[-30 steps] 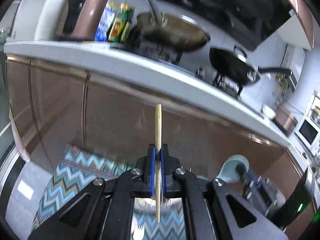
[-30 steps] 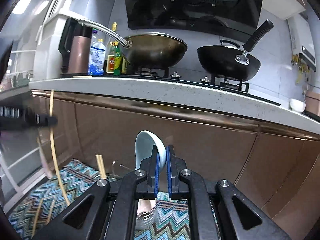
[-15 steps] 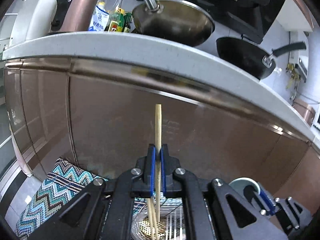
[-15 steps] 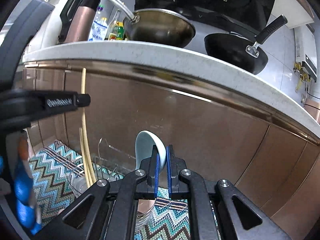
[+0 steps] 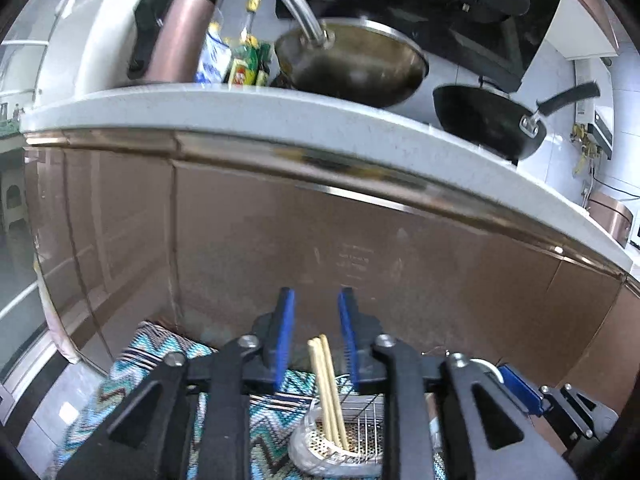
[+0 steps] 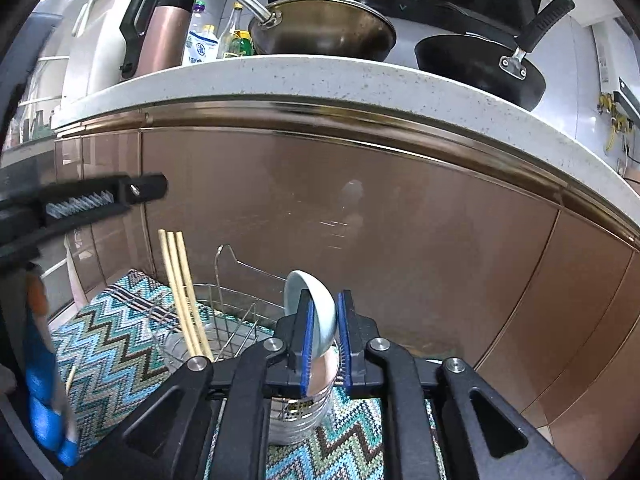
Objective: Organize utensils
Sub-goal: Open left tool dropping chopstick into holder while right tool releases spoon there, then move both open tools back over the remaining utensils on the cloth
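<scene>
Two chopsticks [image 5: 329,392] show in the left wrist view, standing low in the centre of the frame with their lower ends in the perforated metal holder [image 5: 332,446]. Half a second ago a chopstick was pinched upright between the pads of the left gripper [image 5: 316,336]; now the jaws are spread wide with nothing between them, so that chopstick has been let go into the holder. One more utensil is sorted, and this gripper is free for the next.

Three chopsticks [image 6: 182,292] lean together in the right wrist view, at the lower left of the frame, inside the same wire rack [image 6: 232,320] on the zigzag mat [image 6: 112,344]. The left gripper enters from the left edge, above them and clear of them. The right gripper [image 6: 323,332] has also changed: its pads, pressed tight on the pale blue spoon [image 6: 310,308] a moment ago, now stand somewhat apart. The spoon bowl sits between them, above a steel cup [image 6: 304,408]; whether the pads touch it I cannot tell, but it looks like a release into the cup.
</scene>
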### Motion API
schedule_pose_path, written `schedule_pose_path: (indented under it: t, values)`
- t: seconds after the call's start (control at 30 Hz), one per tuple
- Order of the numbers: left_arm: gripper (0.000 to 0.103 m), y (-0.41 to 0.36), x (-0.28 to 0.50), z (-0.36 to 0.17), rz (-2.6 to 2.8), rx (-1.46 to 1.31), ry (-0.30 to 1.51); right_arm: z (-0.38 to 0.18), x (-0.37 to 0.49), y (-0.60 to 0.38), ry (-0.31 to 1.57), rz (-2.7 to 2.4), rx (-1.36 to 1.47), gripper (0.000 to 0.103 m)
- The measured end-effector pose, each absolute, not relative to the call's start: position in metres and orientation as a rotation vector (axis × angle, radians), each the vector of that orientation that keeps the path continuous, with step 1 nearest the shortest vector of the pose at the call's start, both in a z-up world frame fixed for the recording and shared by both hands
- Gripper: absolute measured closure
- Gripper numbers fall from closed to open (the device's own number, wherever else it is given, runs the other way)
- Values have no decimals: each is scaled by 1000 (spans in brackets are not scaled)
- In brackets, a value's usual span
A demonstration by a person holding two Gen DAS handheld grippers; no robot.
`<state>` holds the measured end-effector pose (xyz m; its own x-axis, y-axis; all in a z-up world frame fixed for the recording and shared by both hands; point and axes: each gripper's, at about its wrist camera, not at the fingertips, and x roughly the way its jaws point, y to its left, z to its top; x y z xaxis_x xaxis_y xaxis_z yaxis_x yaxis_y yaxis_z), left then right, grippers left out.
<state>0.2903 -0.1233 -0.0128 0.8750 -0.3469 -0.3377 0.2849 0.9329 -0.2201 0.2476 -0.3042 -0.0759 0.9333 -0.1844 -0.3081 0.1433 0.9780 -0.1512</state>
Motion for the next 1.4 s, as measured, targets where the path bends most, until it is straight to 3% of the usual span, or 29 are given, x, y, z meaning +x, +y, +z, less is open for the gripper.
schedule_pose_path:
  t: [0.03,0.13,0.53,0.7,0.9,1.2,1.4]
  values:
    - [70,-118,284,-5,-326,-164,370,-72,244,-304,325,-162,-122,80]
    - [57,-99,265,19,-298,-150,339,-62,232,-303,307,-153,-113,75]
    - [56,-13,183,116,-183,-79,219,14,142,-288,171,-141,-86,75]
    - [56,13,169,120,-196,-79,313,30,103,-281,142,-102,-51,73]
    - [56,25,183,69,-223,-37,597,14,91,-275,218,-15,-10,73]
    - [57,23,229,-58,-272,-39,1019,-72,140,-269,527,120,88,81]
    - [57,19,248,-112,-256,-47,1169,-128,173,-261,692,159,118,81]
